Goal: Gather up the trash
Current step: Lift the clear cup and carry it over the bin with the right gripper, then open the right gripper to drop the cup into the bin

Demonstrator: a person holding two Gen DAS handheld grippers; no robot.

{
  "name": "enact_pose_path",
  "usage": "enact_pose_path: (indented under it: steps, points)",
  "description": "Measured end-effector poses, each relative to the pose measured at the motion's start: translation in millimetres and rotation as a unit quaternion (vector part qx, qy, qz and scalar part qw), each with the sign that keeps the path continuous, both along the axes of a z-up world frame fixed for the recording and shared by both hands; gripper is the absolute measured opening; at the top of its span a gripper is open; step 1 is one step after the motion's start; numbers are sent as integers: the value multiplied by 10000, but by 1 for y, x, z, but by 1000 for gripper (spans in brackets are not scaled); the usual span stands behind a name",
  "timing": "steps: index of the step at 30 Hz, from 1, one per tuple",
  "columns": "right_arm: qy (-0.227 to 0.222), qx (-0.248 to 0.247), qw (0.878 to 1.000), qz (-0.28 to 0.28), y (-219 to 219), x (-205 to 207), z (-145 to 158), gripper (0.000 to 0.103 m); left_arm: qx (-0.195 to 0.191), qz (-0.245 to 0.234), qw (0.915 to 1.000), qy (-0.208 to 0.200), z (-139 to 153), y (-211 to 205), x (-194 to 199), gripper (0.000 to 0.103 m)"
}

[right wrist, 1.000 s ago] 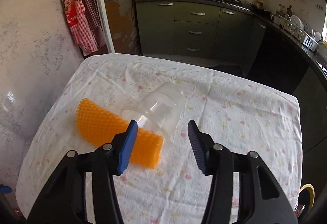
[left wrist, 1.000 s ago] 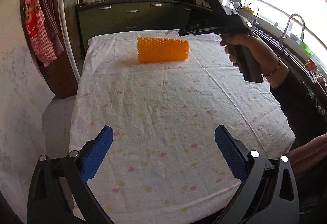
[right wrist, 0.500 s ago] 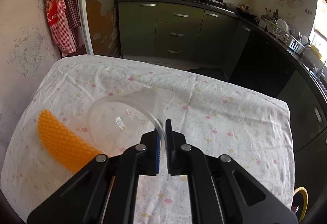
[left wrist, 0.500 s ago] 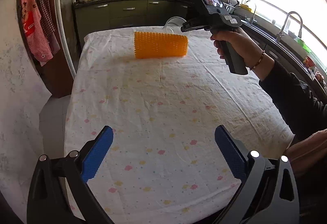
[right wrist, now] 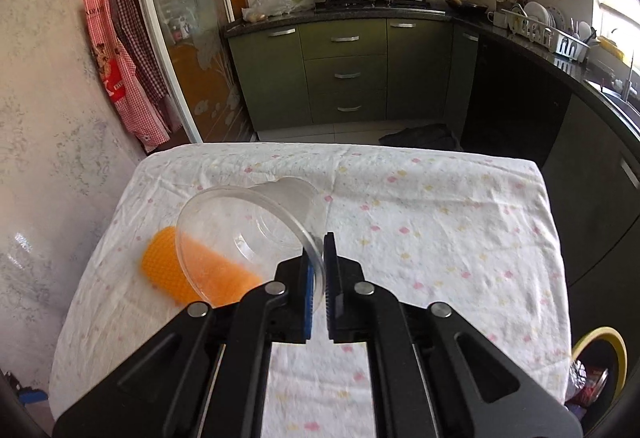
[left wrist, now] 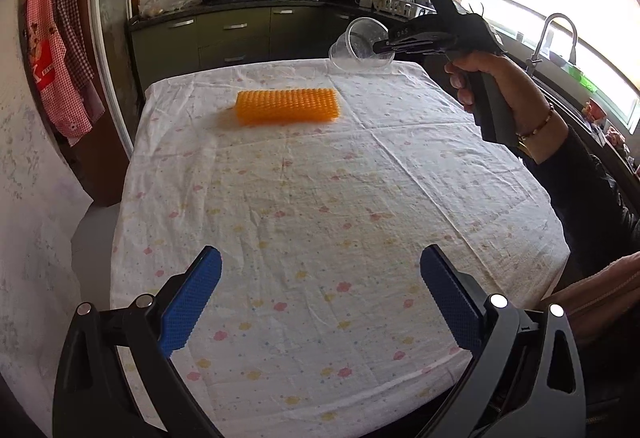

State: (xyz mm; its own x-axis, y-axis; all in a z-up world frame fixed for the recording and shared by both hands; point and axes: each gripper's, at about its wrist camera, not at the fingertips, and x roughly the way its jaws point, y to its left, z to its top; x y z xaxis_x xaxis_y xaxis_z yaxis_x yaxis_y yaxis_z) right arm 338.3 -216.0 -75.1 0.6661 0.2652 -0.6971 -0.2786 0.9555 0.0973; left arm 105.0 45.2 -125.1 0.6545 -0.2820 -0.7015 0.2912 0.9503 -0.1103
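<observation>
My right gripper (right wrist: 319, 262) is shut on the rim of a clear plastic cup (right wrist: 248, 234) and holds it tilted above the far end of the table. In the left wrist view the same cup (left wrist: 360, 46) hangs from the right gripper (left wrist: 378, 47) above the far right corner. An orange bumpy foam piece (left wrist: 287, 106) lies on the flowered white tablecloth (left wrist: 320, 206) at the far end; it also shows in the right wrist view (right wrist: 160, 270), partly behind the cup. My left gripper (left wrist: 320, 298) is open and empty above the near end of the table.
A bin with a yellow rim (right wrist: 600, 362) stands on the floor by the table's right side. Green kitchen cabinets (right wrist: 344, 74) and a stove stand beyond the table. Aprons (right wrist: 120, 66) hang on the left wall. A sink tap (left wrist: 556, 34) is at the right.
My right gripper closed on the cup's rim and lifted it off the table, away from the orange foam. My left gripper stayed open at the near end.
</observation>
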Motion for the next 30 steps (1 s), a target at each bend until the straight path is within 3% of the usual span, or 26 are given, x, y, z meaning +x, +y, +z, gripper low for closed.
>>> enact_pose_path:
  steps: [6,13,22,30]
  points:
    - [-181,112,9997,-112,-47,-50,17,5,-1,-297,9995,-116,9,-28,-5,98]
    - [-186,71,9982,-569,-136,-108,15,5,-107,-710,9973,-182,17,-73,-11,98]
    - [157,135,9838,-1781,-282,-157,-21,5,15,-1248,9920,-173,20,-136,-19,98]
    - [458,-72,9695,-2406,-338,-152,-60,7,162,-1406,9898,-151,19,-156,-17,98]
